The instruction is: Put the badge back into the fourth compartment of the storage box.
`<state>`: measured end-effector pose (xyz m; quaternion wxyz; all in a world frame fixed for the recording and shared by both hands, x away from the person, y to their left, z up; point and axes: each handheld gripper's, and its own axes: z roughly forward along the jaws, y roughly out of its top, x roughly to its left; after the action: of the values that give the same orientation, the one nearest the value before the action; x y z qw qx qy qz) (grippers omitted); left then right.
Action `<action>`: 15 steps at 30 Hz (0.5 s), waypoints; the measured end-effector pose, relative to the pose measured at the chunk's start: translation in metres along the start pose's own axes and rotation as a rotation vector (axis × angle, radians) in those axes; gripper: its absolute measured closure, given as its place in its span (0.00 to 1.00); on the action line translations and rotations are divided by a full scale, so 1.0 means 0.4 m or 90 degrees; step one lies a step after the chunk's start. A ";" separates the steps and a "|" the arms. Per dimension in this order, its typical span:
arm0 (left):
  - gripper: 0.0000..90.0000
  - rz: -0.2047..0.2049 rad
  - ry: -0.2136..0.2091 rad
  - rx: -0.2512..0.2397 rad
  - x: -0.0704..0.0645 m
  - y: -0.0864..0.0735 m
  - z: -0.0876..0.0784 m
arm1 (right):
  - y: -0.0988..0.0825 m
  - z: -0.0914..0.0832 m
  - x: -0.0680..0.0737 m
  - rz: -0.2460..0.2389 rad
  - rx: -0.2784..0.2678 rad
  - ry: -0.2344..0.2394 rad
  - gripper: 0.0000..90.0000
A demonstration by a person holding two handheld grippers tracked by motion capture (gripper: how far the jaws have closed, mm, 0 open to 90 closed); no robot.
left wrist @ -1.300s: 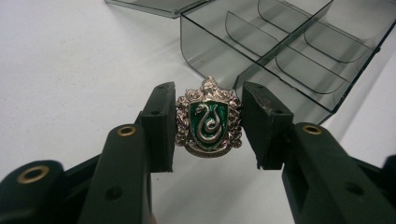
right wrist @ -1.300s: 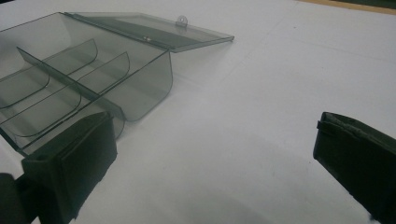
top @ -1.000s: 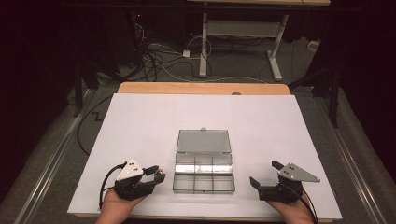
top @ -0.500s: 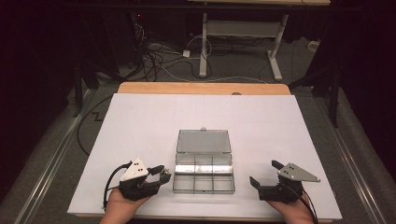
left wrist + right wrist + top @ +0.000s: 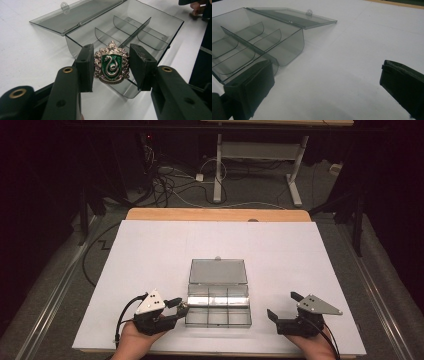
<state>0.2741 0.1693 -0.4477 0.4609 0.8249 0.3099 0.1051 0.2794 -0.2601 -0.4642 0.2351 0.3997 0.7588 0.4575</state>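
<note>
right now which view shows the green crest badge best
The left gripper view: the badge sits close up between the left gripper fingers, its silver snake on green plain. In the high view it is a tiny glint beside the clear box.

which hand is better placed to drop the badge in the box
Left. The left gripper already holds the badge between its pads, right at the near left corner of the open box. The right gripper sits open beside the box, with nothing between its jaws.

White sheet [image 5: 150,255] covers wooden table [image 5: 215,214]; cables [image 5: 170,185], perhaps desk legs [image 5: 218,165], behind.
</note>
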 end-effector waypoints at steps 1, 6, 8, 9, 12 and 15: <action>0.61 0.003 -0.001 0.001 -0.002 0.001 0.003 | 0.000 0.000 0.000 0.000 0.000 0.000 0.00; 0.61 0.011 -0.007 0.004 -0.013 0.010 0.016 | 0.000 -0.001 0.001 0.001 -0.002 -0.003 0.00; 0.61 0.015 -0.009 0.006 -0.017 0.013 0.023 | 0.000 -0.001 0.000 0.001 -0.002 -0.004 0.00; 0.61 0.017 -0.010 0.007 -0.019 0.014 0.026 | 0.000 -0.001 0.000 0.001 -0.002 -0.005 0.00; 0.61 0.018 -0.015 0.008 -0.024 0.018 0.036 | 0.000 -0.002 0.000 0.001 -0.003 -0.005 0.00; 0.61 0.020 -0.020 0.012 -0.029 0.020 0.048 | 0.000 -0.002 -0.001 0.003 -0.005 -0.004 0.00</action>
<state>0.2771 0.1457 -0.4505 0.4560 0.8357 0.2904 0.0967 0.2791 -0.2609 -0.4641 0.2379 0.4020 0.7554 0.4595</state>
